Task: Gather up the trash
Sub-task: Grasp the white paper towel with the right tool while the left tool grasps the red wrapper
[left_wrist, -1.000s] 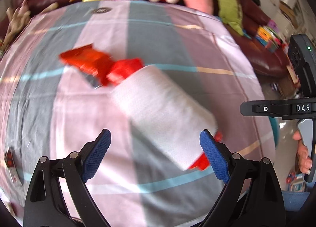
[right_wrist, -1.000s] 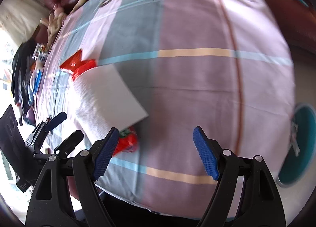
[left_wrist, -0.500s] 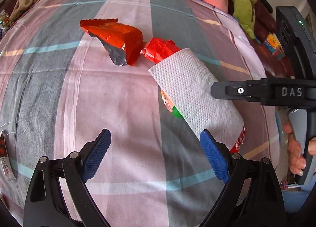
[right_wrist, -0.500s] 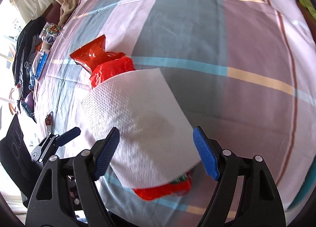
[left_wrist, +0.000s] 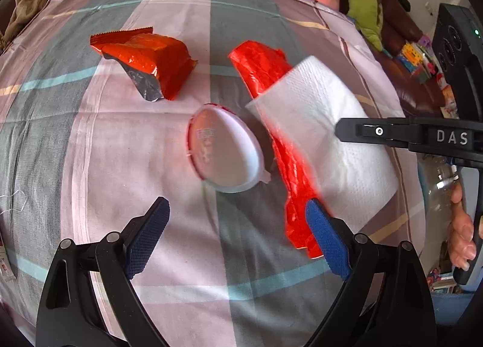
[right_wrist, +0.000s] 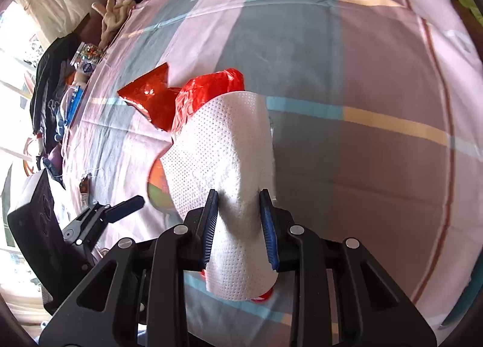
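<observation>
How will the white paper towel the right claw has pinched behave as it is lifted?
Probably floppy: the paper towel bunches into a ridge where the right claw has just closed on it. Likely very light and thin. It may drag the red wrapper lying under it, or simply slide off.

My right gripper angled steeply down, jaws just closed in, blue pads pinching white paper towel. My left gripper also tilted steeply down, jaws spread wide, nothing between pads. Bare hand wraps right gripper's handle.
</observation>
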Motion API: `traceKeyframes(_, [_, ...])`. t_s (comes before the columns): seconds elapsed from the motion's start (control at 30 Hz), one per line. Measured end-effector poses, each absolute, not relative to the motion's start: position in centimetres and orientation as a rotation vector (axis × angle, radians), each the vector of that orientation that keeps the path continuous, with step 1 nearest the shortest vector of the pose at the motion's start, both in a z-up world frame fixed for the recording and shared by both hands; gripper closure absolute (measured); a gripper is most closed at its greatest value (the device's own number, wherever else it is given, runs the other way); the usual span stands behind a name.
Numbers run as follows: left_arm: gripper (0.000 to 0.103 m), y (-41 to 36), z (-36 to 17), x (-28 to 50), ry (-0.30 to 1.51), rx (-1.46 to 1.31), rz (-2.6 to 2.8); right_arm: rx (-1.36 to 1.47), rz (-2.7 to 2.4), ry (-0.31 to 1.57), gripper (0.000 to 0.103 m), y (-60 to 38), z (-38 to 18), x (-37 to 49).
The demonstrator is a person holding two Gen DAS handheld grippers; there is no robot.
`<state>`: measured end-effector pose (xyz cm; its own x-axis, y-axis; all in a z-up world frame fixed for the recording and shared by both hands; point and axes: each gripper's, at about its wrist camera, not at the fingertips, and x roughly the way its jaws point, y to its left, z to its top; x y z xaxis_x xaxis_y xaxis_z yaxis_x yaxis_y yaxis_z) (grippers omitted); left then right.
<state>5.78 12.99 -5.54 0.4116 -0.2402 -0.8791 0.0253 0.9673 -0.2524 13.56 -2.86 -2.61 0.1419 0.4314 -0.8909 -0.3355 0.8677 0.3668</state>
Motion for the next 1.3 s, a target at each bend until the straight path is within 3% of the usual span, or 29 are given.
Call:
traceKeyframes(0.03, [0.011, 12.8, -5.5, 5.9, 1.137, -0.213, -0.169, 0.082, 0.545, 1.313, 0.091, -3.3, -2.5, 13.5])
traceKeyframes(0.17, [0.011, 12.1, -5.2, 6.0, 1.134, -0.217, -0.17, 0.15, 0.54, 1.332, 0.091, -5.3, -2.6, 13.5])
traceKeyframes(0.23, [0.011, 11.7, -4.8, 6.1, 1.128, -0.212, -0.172, 0.133, 0.524, 1.305, 0.099, -6.2, -2.2, 13.2])
traceKeyframes(0.73, [0.013, 4.4, -4.7, 8.5, 1.135, -0.146, -0.103, 0.277, 0.376, 1.314, 0.099, -16.8, -4.3, 11.5])
traceKeyframes(0.77, [0.017, 4.1, -5.0, 8.9, 1.139, -0.136, -0.085, 0.286, 0.376, 1.315, 0.099, -17.1, -4.4, 11.3])
traceKeyframes(0.83, [0.041, 4.1, -5.4, 9.4, 1.156, -0.149, -0.076, 0.302, 0.377, 1.314, 0.099, -17.9, -4.6, 11.0])
traceKeyframes(0.93, [0.068, 4.5, -5.5, 9.5, 1.168, -0.187, -0.074, 0.327, 0.379, 1.308, 0.099, -19.2, -4.8, 10.3])
traceKeyframes(1.0, [0.078, 4.9, -5.2, 9.3, 1.158, -0.194, -0.067, 0.347, 0.384, 1.309, 0.099, -20.0, -5.0, 10.0])
traceKeyframes(1.3, [0.081, 6.2, -1.6, 7.4, 1.092, -0.209, -0.053, 0.422, 0.4, 1.289, 0.099, -22.3, -5.2, 9.3])
